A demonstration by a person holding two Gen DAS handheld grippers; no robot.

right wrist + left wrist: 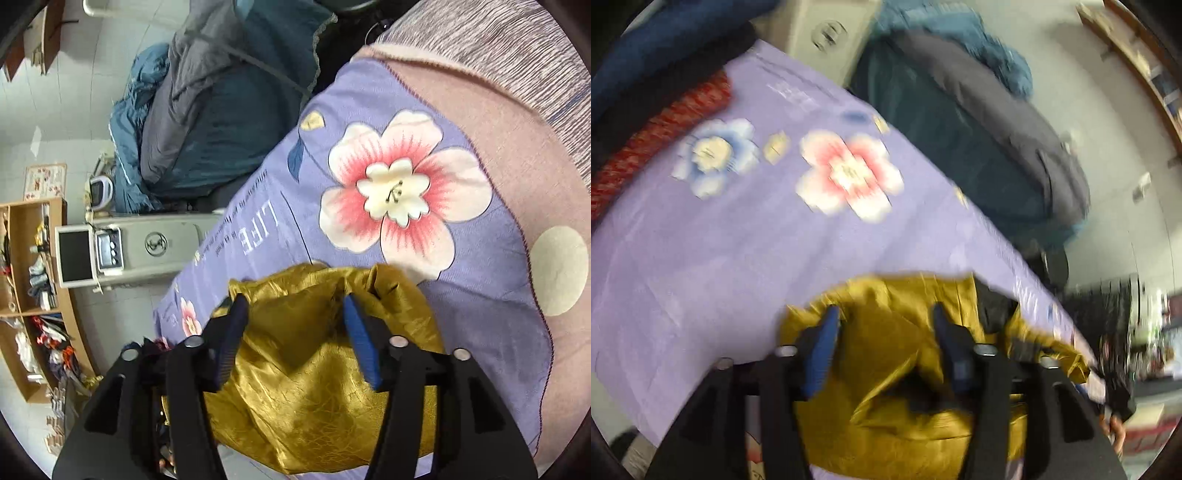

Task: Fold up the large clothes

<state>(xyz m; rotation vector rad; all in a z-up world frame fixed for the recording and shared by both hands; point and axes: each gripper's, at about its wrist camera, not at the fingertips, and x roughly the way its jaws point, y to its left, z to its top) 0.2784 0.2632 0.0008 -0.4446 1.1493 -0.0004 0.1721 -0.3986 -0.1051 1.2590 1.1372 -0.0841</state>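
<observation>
On the lilac flowered bedsheet (461,295) lies the crumpled gold garment (314,387), bunched near the sheet's edge; the left tongs (884,314) hover over it with blue fingers (822,354) spread wide, gripping nothing — the view is blurred; the right tongs (295,302) are likewise wide apart above the gold cloth, empty; a dark teal quilt (221,122) is heaped beyond the bed.

The garment (314,369) was glossy, crinkled gold satin-like cloth. The bedsheet (461,314) beneath looked matt woven cotton. The fingers (360,347) bore ribbed blue pads on matt black plastic.
</observation>
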